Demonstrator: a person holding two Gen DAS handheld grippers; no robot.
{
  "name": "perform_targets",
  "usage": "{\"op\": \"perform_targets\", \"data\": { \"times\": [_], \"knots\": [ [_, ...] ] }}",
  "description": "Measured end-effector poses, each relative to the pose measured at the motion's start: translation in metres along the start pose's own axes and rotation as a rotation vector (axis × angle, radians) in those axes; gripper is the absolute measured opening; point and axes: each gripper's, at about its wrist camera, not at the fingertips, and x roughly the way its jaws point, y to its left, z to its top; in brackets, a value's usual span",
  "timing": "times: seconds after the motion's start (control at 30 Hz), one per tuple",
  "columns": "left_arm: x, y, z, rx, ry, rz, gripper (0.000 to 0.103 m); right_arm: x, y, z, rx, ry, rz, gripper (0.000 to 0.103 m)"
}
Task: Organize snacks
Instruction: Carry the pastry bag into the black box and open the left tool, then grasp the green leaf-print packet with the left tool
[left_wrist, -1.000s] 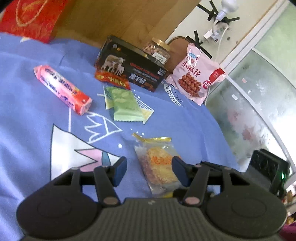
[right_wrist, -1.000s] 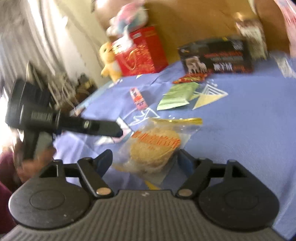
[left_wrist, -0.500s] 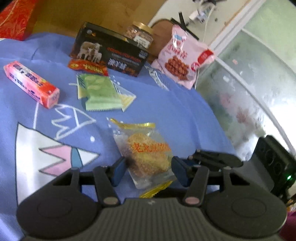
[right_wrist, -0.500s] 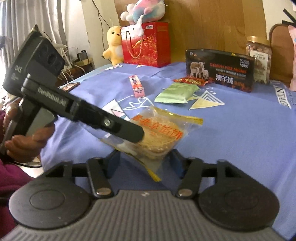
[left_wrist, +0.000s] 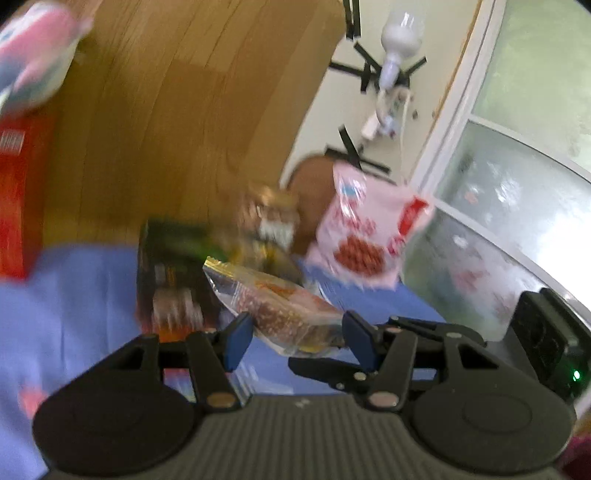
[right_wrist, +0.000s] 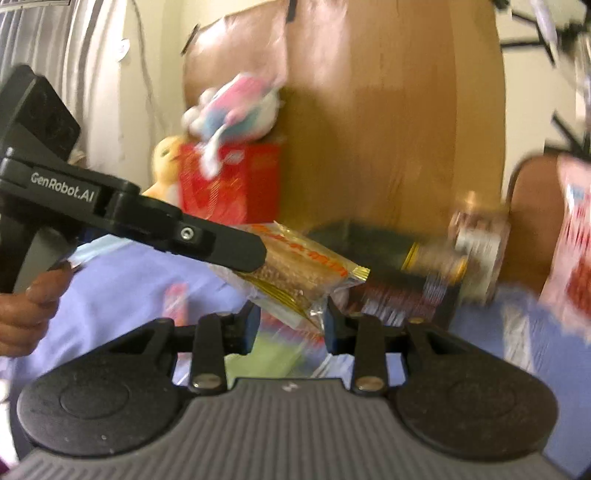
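Observation:
A clear packet with a round brown cake (left_wrist: 286, 306) is lifted off the blue cloth (left_wrist: 74, 295) and held between both grippers. My left gripper (left_wrist: 297, 338) is shut on the packet's sides. My right gripper (right_wrist: 290, 319) is shut on its lower end (right_wrist: 295, 277); the left gripper's finger (right_wrist: 221, 245) crosses over the packet in that view. A black box (left_wrist: 166, 273), a nut jar (left_wrist: 271, 218) and a pink snack bag (left_wrist: 365, 240) stand blurred behind.
A red gift bag (right_wrist: 229, 184) with plush toys (right_wrist: 236, 107) stands at the back by a wooden board (right_wrist: 388, 110). A pink stick pack (right_wrist: 177, 299) and a green packet (right_wrist: 266, 354) lie on the cloth below. A glass door (left_wrist: 517, 221) is at the right.
Both grippers have closed on the cake packet and raised it off the cloth. The views have tilted upward and blurred with the motion.

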Motion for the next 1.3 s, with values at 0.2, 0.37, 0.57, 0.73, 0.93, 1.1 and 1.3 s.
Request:
{"op": "perform_targets", "data": {
  "times": [0.2, 0.37, 0.57, 0.73, 0.93, 1.1, 1.3],
  "knots": [
    [0.065, 0.043, 0.038, -0.026, -0.034, 0.038, 0.054, 0.068, -0.046, 0.017, 0.064, 0.004, -0.061, 0.038],
    [0.116, 0.067, 0.035, -0.013, -0.026, 0.162, 0.055, 0.109, -0.065, 0.005, 0.065, 0.049, -0.203, 0.042],
    [0.103, 0.08, 0.019, -0.087, -0.019, 0.159, 0.056, 0.078, -0.088, 0.001, 0.213, -0.012, -0.196, 0.058],
    [0.045, 0.087, 0.008, -0.156, -0.079, 0.154, 0.059, 0.049, -0.086, -0.006, 0.355, -0.015, -0.015, 0.058],
    [0.012, 0.108, -0.027, -0.311, 0.03, 0.115, 0.059, 0.04, -0.061, -0.039, 0.468, 0.168, 0.16, 0.057],
    [-0.002, 0.089, -0.059, -0.27, 0.065, 0.059, 0.059, 0.04, -0.023, -0.058, 0.417, 0.264, 0.172, 0.058],
    [-0.005, 0.086, -0.077, -0.332, 0.092, 0.043, 0.059, 0.053, 0.052, -0.06, 0.044, 0.303, 0.085, 0.069]
  ]
}}
